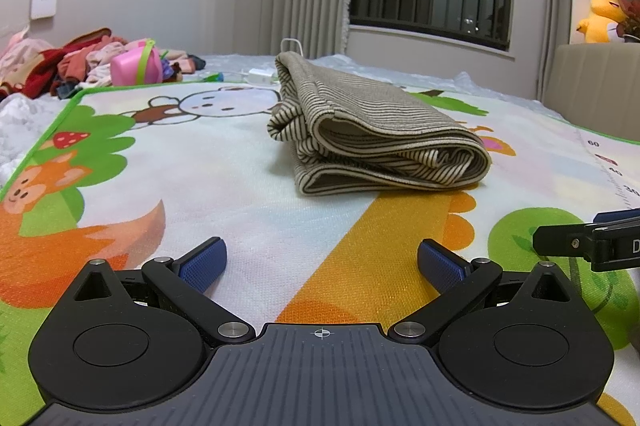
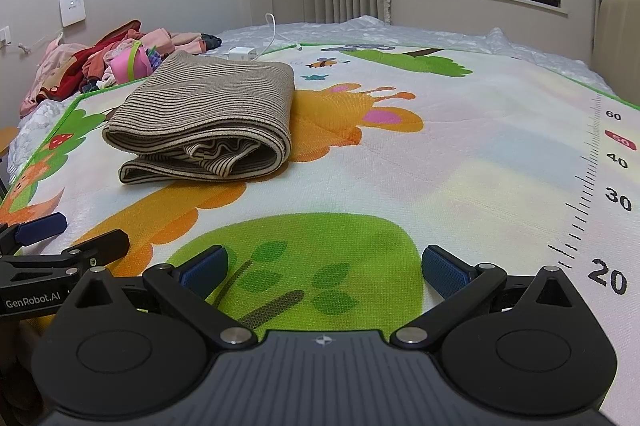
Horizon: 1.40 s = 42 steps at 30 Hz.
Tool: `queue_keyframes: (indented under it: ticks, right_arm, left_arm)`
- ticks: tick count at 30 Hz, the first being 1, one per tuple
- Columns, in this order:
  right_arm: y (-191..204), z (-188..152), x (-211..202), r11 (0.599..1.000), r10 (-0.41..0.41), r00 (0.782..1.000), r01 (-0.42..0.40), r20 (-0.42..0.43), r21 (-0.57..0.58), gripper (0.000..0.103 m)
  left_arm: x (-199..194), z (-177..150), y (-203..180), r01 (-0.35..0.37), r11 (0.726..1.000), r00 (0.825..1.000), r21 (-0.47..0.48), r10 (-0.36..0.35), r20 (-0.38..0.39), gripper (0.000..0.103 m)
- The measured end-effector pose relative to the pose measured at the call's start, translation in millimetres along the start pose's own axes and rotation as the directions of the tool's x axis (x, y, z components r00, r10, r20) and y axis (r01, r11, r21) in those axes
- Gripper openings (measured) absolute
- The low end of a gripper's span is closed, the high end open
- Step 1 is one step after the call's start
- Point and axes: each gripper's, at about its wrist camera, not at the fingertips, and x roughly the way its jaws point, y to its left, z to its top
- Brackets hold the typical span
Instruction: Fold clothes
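At the upper left of both views a heap of pink and red clothes (image 1: 60, 62) lies past the green border of the cartoon play mat (image 1: 224, 166), with a pink toy bucket (image 1: 136, 64) at its near edge; its contents cannot be made out. A white charger (image 2: 240, 53) sits just behind. The folded striped garment (image 1: 372, 134) rests on the mat at mid-frame, its open layered end facing the cameras, bare mat all around it. The left gripper (image 1: 322, 260) hovers low over the mat, jaws spread wide, nothing between them. The right gripper (image 2: 325, 262), just beside it, is likewise spread and empty, with clear mat ahead to the printed height ruler (image 2: 600, 186) at right.
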Motion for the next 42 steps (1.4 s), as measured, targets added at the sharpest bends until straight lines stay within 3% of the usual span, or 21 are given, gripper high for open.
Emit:
queue_keyframes:
  ticks: [33, 42]
  right_arm:
    - [4.2, 0.6, 3.3, 1.000, -0.010, 1.000, 0.010, -0.029, -0.005, 0.103]
    - [0.9, 0.8, 3.6, 1.000, 0.018, 0.999, -0.018, -0.032, 0.009, 0.103]
  left_arm:
    - [-0.7, -0.5, 0.0, 0.002, 1.000, 1.000, -0.004, -0.002, 0.005, 0.103]
    - [-1.8, -1.2, -0.6, -0.001, 1.000, 1.000, -0.003, 0.001, 0.006, 0.103]
